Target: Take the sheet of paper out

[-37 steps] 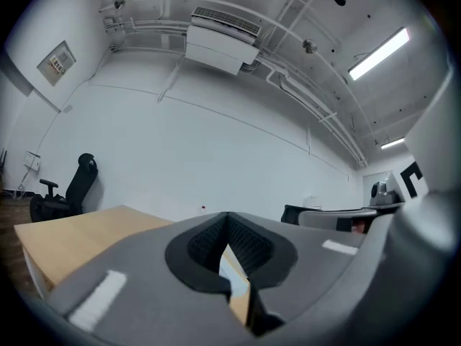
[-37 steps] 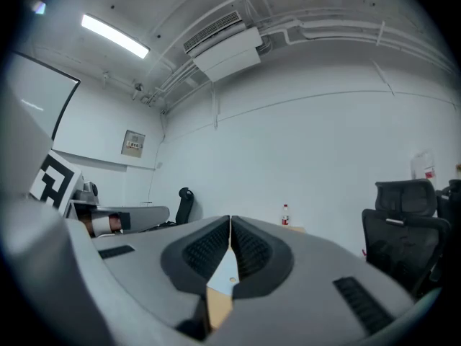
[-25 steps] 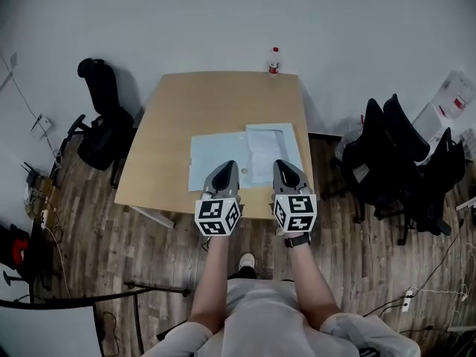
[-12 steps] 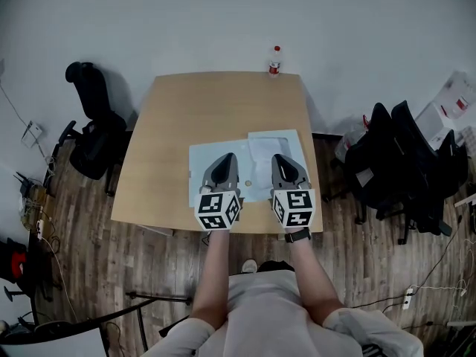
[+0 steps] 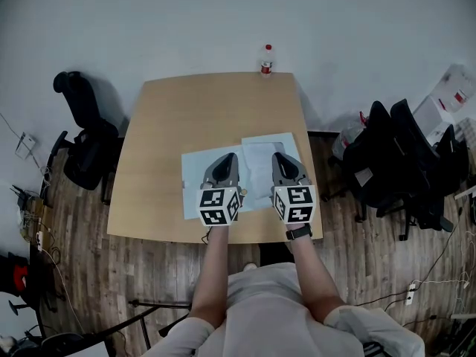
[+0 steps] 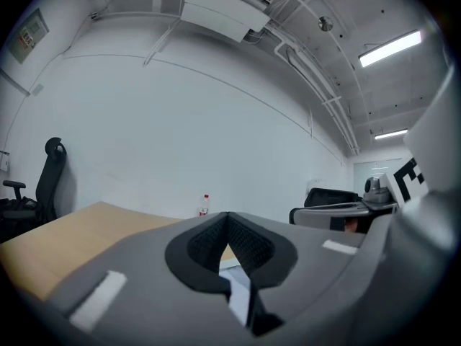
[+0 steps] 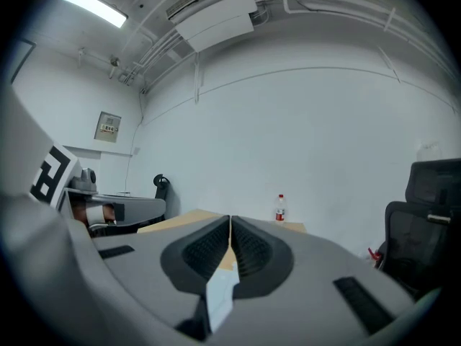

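Note:
A pale blue folder [image 5: 195, 178] lies flat on the near half of the wooden table [image 5: 193, 110]. A white sheet [image 5: 260, 151] lies partly over the folder's right side. My left gripper [image 5: 225, 158] hovers over the folder, shut with nothing between its pads [image 6: 248, 247]. My right gripper [image 5: 285, 158] hovers over the white sheet's right part, also shut and empty. In both gripper views the jaws meet at the tip, and a strip of pale paper [image 7: 220, 294] shows below them. Whether either gripper touches the paper, I cannot tell.
A small bottle with a red cap [image 5: 265, 59] stands at the table's far edge, against the white wall. A black office chair [image 5: 78, 132] stands left of the table, and several black chairs [image 5: 394, 162] stand to its right. The floor is wood planks, with cables at the edges.
The person has stepped up to the table. Both grippers moved forward from the near edge to above the folder and the white sheet, both still shut.

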`<state>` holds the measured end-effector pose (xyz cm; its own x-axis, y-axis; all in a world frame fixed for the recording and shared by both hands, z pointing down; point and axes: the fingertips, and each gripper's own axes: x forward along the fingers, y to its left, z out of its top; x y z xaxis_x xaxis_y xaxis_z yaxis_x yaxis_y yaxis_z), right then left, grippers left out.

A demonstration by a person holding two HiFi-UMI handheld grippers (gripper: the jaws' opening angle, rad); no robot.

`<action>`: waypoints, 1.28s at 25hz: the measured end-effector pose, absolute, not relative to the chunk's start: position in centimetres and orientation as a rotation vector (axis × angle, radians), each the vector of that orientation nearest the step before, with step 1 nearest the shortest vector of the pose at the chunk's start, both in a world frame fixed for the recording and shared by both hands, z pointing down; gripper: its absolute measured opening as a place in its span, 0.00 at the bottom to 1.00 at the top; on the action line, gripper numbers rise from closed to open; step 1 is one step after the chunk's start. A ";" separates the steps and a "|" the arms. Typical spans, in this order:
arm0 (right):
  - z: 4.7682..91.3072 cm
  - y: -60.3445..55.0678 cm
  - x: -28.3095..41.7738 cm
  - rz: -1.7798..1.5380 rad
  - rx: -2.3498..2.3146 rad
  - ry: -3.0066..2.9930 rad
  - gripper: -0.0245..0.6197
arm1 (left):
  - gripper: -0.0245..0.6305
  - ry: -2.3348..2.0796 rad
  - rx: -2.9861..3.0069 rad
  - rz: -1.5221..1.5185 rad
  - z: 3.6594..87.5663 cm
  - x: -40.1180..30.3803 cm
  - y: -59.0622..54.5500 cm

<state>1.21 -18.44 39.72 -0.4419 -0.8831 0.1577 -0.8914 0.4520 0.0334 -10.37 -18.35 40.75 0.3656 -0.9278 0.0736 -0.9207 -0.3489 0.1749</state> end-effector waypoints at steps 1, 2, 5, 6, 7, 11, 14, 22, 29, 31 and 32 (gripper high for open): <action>40.1 -19.1 1.3 0.091 1.565 -2.545 0.06 | 0.05 -1.662 2.434 -0.043 41.2 -10.2 -18.9; 40.4 -19.7 1.3 0.097 1.559 -2.547 0.06 | 0.05 -1.655 2.429 -0.031 41.6 -10.2 -19.5; 41.3 -21.6 0.6 0.102 1.506 -2.556 0.06 | 0.05 -1.645 2.391 0.002 43.2 -10.3 -21.5; 41.8 -22.1 0.4 0.110 1.481 -2.554 0.06 | 0.05 -1.644 2.374 0.018 43.8 -10.3 -22.1; 42.4 -22.5 0.3 0.125 1.459 -2.549 0.06 | 0.05 -1.644 2.359 0.036 44.5 -10.3 -22.5; 45.2 -24.2 0.4 0.216 1.393 -2.524 0.06 | 0.05 -1.599 2.346 0.099 46.9 -9.6 -24.1; 47.1 -25.4 0.5 0.261 1.352 -2.511 0.06 | 0.05 -1.565 2.320 0.127 49.0 -9.2 -25.1; 51.8 -27.0 -0.4 0.387 1.245 -2.498 0.06 | 0.07 -1.477 2.216 0.227 55.0 -8.5 -26.0; 55.6 -27.1 -0.8 0.451 1.224 -2.438 0.06 | 0.10 -1.401 2.143 0.303 60.0 -8.0 -26.2; 56.4 -27.4 -1.0 0.468 1.205 -2.434 0.06 | 0.11 -1.412 2.116 0.313 61.0 -8.4 -26.5; 56.8 -27.6 -0.9 0.476 1.199 -2.431 0.06 | 0.12 -1.410 2.108 0.315 61.4 -8.3 -26.7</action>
<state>-0.89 -27.60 56.76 -0.5596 -0.6755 0.4803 -0.8066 0.5769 -0.1285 -8.30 -26.69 61.40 0.4143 -0.7658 0.4918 -0.9024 -0.2751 0.3317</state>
